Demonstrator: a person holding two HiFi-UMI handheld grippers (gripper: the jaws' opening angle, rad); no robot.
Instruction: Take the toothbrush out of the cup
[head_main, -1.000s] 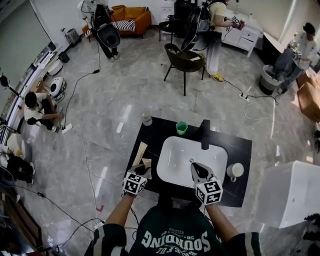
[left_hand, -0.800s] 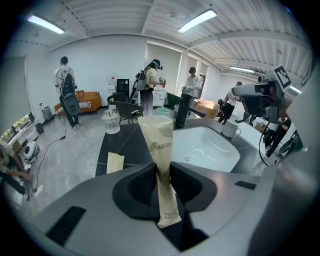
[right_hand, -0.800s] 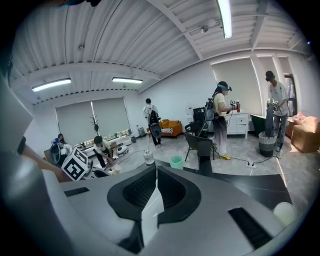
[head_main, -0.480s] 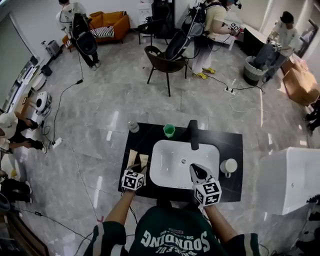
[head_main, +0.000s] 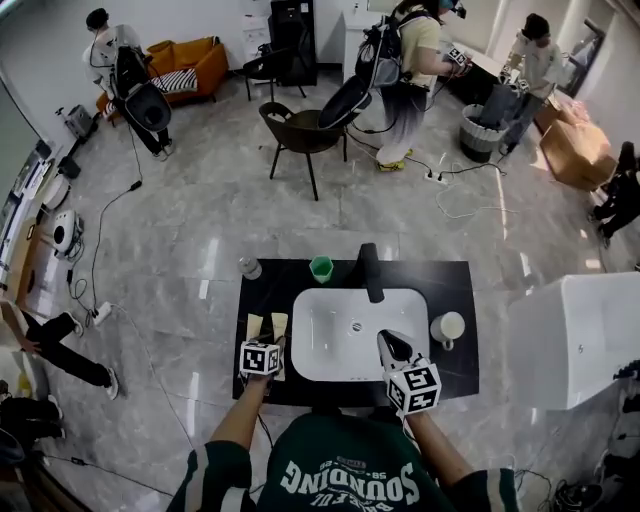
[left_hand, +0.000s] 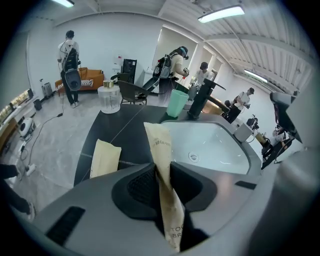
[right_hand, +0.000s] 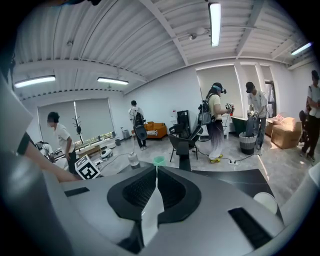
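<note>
A beige toothbrush packet (left_hand: 159, 145) stands upright between the jaws of my left gripper (left_hand: 161, 176), which is shut on it low over the black counter's left side. In the head view that gripper (head_main: 270, 346) sits left of the white sink with the packet (head_main: 280, 325) pointing away from me. A second beige packet (left_hand: 105, 157) lies flat on the counter just to its left. The green cup (head_main: 320, 268) stands at the back beside the black faucet (head_main: 370, 272). My right gripper (head_main: 389, 341) hovers over the sink's front right, its jaws (right_hand: 156, 177) shut on nothing.
A clear jar (head_main: 250, 267) stands at the counter's back left and a white cup (head_main: 447, 326) right of the sink (head_main: 330, 330). A white cabinet (head_main: 580, 335) is at the right. Several people, a chair (head_main: 300, 135) and floor cables lie beyond the counter.
My left gripper has sunk toward the counter with the packet still in it. The right gripper has shifted a little over the sink. The head view has drifted.
</note>
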